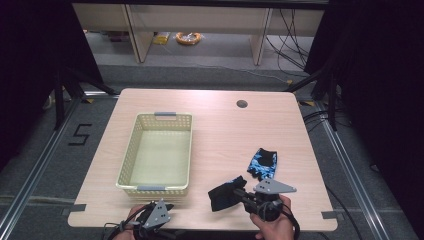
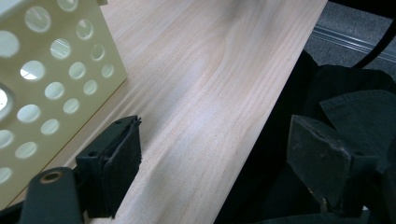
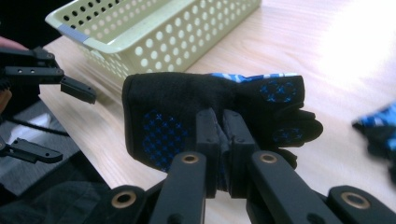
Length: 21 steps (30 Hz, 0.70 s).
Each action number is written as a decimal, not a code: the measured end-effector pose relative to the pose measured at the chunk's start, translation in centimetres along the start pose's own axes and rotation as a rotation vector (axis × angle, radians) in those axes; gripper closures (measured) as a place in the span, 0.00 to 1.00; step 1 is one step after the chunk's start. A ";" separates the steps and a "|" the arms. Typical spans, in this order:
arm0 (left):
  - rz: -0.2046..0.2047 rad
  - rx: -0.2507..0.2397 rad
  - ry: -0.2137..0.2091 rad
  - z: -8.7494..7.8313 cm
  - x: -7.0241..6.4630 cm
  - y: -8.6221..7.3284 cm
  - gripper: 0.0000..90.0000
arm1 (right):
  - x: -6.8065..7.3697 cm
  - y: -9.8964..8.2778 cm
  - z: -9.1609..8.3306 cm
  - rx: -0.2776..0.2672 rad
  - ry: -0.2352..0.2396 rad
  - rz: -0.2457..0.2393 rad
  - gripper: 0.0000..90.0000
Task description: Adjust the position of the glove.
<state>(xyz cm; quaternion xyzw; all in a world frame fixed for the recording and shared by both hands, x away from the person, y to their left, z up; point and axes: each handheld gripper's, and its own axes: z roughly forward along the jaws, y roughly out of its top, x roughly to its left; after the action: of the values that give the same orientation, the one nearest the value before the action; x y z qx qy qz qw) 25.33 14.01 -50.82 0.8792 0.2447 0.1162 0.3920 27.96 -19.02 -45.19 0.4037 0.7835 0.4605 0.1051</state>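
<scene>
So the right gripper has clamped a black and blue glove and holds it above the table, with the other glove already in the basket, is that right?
Not quite: the other glove lies on the table, as the high view shows; the basket holds nothing. The right gripper does clamp the glove.

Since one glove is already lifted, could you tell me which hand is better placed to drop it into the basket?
Right. The right gripper is shut on the black glove, held off the table beside the basket. The left gripper stands open at the table's near edge.
</scene>
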 end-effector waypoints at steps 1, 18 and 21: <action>0.000 0.000 0.000 0.0 0.0 0.0 0.19 | -0.1 -0.3 -0.1 -0.005 -0.001 0.020 0.97; 0.006 0.011 -0.003 0.3 -0.2 0.0 0.19 | -1.5 -2.9 2.4 0.068 -0.043 0.140 0.97; -0.004 0.008 -0.017 0.4 -0.2 -0.1 0.19 | -1.8 -3.2 3.2 0.085 -0.047 0.153 0.96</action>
<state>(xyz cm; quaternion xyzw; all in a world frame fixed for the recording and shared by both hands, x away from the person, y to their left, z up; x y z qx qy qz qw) 25.33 13.71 -51.13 0.8813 0.2435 0.1071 0.3905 29.17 -19.09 -49.95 0.4772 0.7666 0.4238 0.0708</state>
